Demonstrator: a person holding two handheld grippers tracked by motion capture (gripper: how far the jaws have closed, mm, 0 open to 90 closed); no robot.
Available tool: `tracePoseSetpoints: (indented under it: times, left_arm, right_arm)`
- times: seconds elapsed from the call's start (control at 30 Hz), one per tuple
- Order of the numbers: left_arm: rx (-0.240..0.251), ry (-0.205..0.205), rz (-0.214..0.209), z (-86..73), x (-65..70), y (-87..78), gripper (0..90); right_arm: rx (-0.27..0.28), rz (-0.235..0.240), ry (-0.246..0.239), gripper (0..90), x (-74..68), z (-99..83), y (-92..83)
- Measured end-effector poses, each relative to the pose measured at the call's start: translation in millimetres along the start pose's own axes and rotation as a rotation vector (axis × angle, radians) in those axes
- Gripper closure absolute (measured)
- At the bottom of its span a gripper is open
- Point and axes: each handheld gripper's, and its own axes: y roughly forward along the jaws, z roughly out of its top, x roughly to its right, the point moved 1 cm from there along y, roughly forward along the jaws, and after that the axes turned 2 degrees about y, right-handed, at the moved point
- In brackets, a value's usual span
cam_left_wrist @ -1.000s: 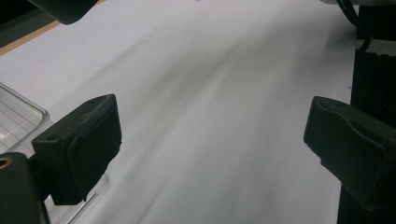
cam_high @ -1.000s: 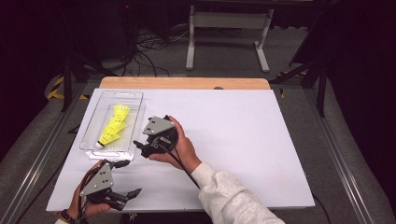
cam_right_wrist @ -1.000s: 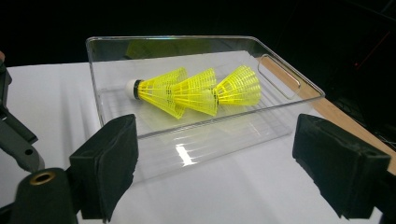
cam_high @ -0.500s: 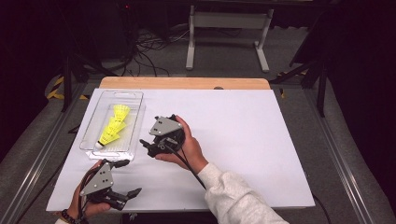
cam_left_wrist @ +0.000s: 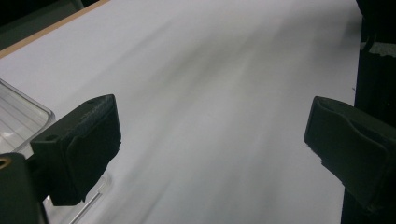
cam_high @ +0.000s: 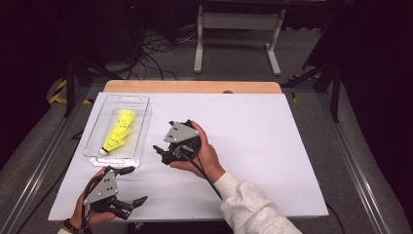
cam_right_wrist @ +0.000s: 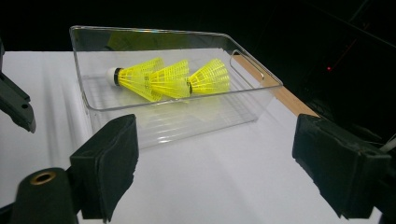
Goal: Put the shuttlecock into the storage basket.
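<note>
Three bright yellow plastic shuttlecocks (cam_right_wrist: 170, 79), nested one into the next in a row with a white cork tip at one end, lie on the ribbed floor of a clear rectangular plastic tray (cam_right_wrist: 201, 123). In the right gripper view the tray sits just ahead of the right tongs (cam_right_wrist: 215, 170), a little toward their left jaw, with bare white tabletop (cam_right_wrist: 224, 186) between the jaws and the tray's near wall. The right tongs stand spread wide with nothing between the pads. In the high view they (cam_high: 163, 153) are held in the person's right hand (cam_high: 202, 153), pointing toward the tray (cam_high: 141, 119) and near its long side, apart from it, and the shuttlecocks (cam_high: 119, 132) lie beyond that wall.

The left tongs (cam_high: 130, 186) are held low in the left hand (cam_high: 90, 217), just short of the tray's near end. They too are spread wide and empty; in the left gripper view the left tongs (cam_left_wrist: 212, 140) look across bare white tabletop (cam_left_wrist: 210, 84), with a corner of the clear tray (cam_left_wrist: 21, 116) just beside and behind their left jaw.

A light wooden strip (cam_high: 192, 87) edges the tabletop beyond the tray.
</note>
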Motion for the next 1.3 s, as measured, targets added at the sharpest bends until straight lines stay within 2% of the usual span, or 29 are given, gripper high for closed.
tracePoseSetpoints:
  times: [0.43,0.73,1.07,1.3]
  left_arm:
    - [-0.003,0.005,0.003,0.3,-0.8,0.3,4.3]
    - [-0.003,0.008,0.004,0.3,-1.3,-0.4,4.2]
    - [-0.003,0.009,0.007,0.6,-1.1,-0.3,4.1]
    - [-0.007,0.011,0.006,0.7,-1.0,0.5,4.0]
  right_arm:
    - [0.009,-0.023,0.024,15.2,13.9,-10.0,-20.1]
    - [0.006,-0.055,0.022,14.3,23.2,-14.1,-31.3]
    - [-0.011,-0.086,0.008,14.5,25.7,-26.8,-41.0]
    - [0.000,-0.101,-0.002,14.5,26.1,-30.8,-51.4]
